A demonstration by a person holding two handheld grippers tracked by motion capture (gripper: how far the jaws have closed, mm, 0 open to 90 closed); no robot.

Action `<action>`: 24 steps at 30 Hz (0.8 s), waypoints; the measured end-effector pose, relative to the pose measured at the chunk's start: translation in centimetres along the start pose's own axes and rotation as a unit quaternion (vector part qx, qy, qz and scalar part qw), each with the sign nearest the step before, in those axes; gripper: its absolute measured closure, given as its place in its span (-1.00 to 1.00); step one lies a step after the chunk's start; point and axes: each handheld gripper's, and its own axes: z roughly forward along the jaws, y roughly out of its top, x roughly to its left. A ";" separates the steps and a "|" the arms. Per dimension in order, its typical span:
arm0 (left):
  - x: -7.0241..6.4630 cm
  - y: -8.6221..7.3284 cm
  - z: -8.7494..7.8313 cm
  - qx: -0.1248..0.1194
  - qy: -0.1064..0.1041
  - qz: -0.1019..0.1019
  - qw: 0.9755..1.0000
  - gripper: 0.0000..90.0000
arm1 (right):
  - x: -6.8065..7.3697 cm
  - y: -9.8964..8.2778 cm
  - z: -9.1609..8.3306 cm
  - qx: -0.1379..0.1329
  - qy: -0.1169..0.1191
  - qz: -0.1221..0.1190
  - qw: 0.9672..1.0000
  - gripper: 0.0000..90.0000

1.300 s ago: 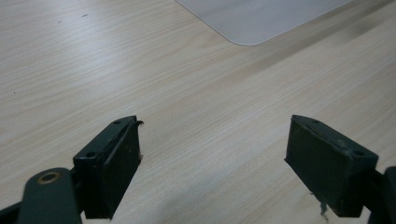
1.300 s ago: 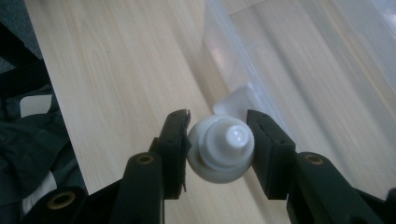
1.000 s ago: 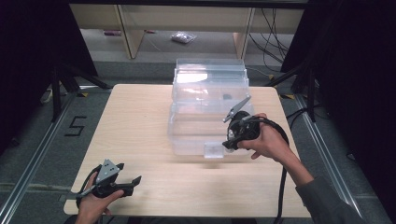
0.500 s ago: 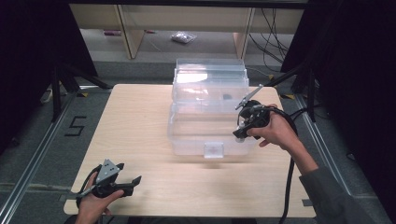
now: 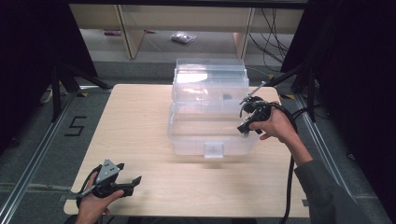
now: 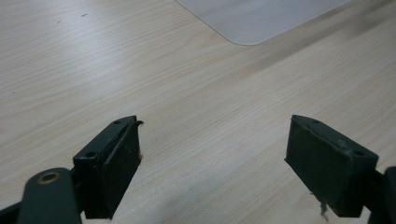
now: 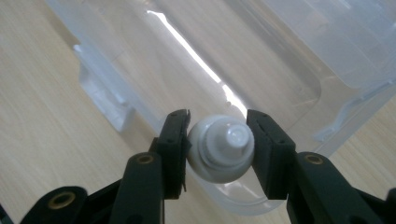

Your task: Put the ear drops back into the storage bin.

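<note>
- The right gripper pinches a small white round-capped plastic piece, its body hidden behind the cap, over the clear plastic storage box.
- The left gripper hangs spread wide above the pale wooden table, the box corner cut off.

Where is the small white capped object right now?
In the right gripper view, the white capped object sits clamped between the right gripper's jaws, over the near corner of the clear plastic bin.
</note>
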 end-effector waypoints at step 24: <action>0.1 0.0 0.0 -0.001 -0.001 -0.002 1.000 -0.62 | -1.7 -0.2 4.5 0.031 0.001 0.040 0.999 0.34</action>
